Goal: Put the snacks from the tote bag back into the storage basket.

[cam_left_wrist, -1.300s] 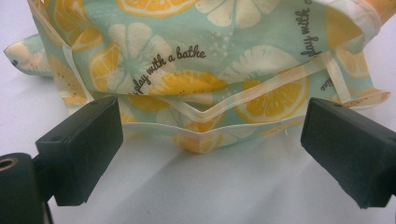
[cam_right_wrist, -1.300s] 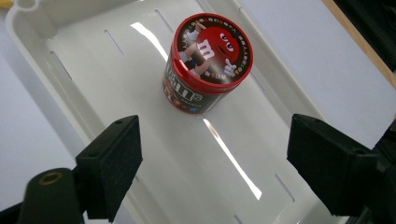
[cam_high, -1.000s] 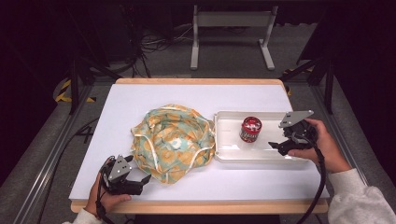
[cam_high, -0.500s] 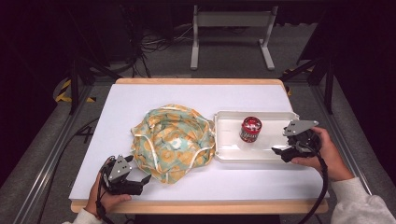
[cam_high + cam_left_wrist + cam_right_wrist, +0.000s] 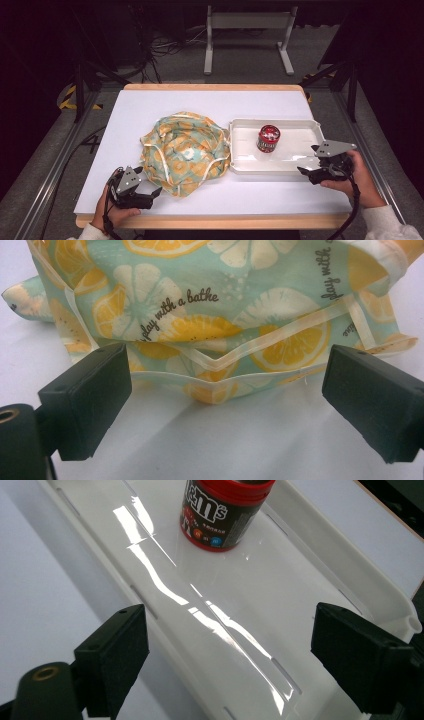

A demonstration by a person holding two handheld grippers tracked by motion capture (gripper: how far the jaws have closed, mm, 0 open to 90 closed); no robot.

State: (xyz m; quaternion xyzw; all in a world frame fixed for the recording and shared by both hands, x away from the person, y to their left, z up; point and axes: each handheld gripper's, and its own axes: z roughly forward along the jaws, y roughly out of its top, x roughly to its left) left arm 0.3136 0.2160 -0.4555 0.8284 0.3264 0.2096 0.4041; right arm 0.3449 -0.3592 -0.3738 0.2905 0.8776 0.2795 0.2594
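Note:
A crumpled cloth bag (image 5: 185,150) with a lemon-slice print lies mid-table. Right of it a white tray (image 5: 295,132) holds an upright red M&M's can (image 5: 268,138). My left gripper (image 5: 152,192) rests at the table's front left. It is open, with its jaws either side of the cloth's near hem (image 5: 215,375) and not touching it. My right gripper (image 5: 306,166) hovers at the tray's near right corner. Its jaws have just been opening and stand wide. The tray's near wall (image 5: 165,635) runs between them, unpressed. The can (image 5: 225,510) stands farther along the tray.
The white tabletop (image 5: 215,105) has a wooden edge, with bare surface behind the cloth and along the front. Dark floor, cables and a metal stand (image 5: 247,30) lie beyond the far edge.
My right gripper has moved toward the near edge and lower, from beside the can to the tray's near right corner. The left gripper, cloth and can have stayed put.

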